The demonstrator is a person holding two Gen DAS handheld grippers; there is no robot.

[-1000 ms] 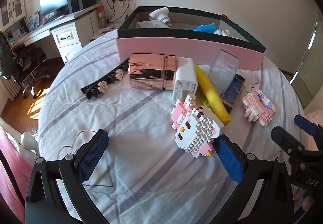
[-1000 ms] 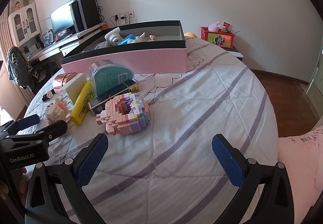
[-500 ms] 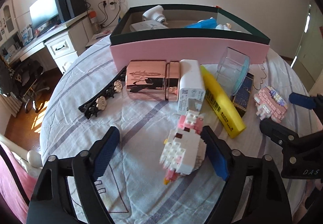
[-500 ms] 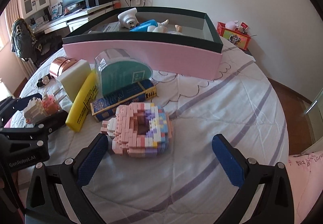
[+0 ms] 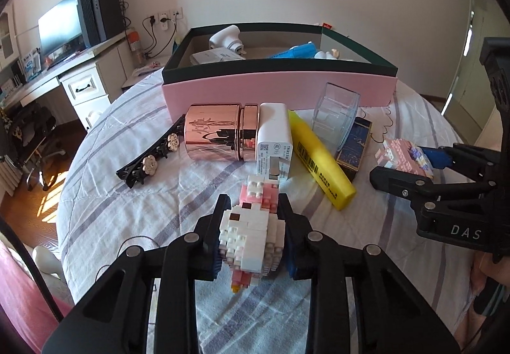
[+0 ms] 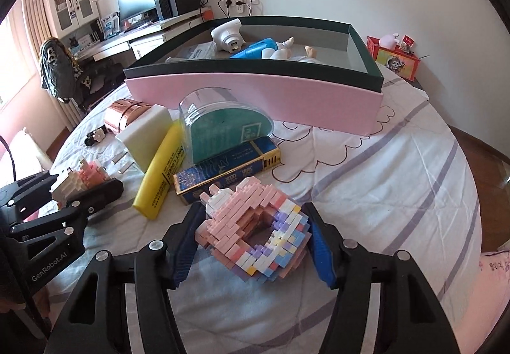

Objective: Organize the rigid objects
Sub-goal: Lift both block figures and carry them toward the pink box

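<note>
Nearest the box-facing cameras, both tools have just been closing around brick-built toys on the striped bed cover. The left tool [image 5: 251, 226] has its pads pressed on both sides of the white and pink brick figure [image 5: 251, 229], well in front of the pink box [image 5: 280, 89]. The right tool [image 6: 253, 242] has the pink and pastel brick ring [image 6: 255, 232] between its pads; they look to touch its sides, though whether the grip is firm I cannot tell. Closer to the box lie a yellow highlighter [image 5: 322, 162], a white charger [image 5: 274, 137], a rose-gold case [image 5: 216, 137], a black hair clip [image 5: 149, 156], a dark blue packet [image 6: 226, 172] and a clear holder [image 6: 223, 127], the last ones just before the box's front wall. This looks like the grasping step; next, each toy needs lifting clear over that wall and setting down inside, among the things already there.
</note>
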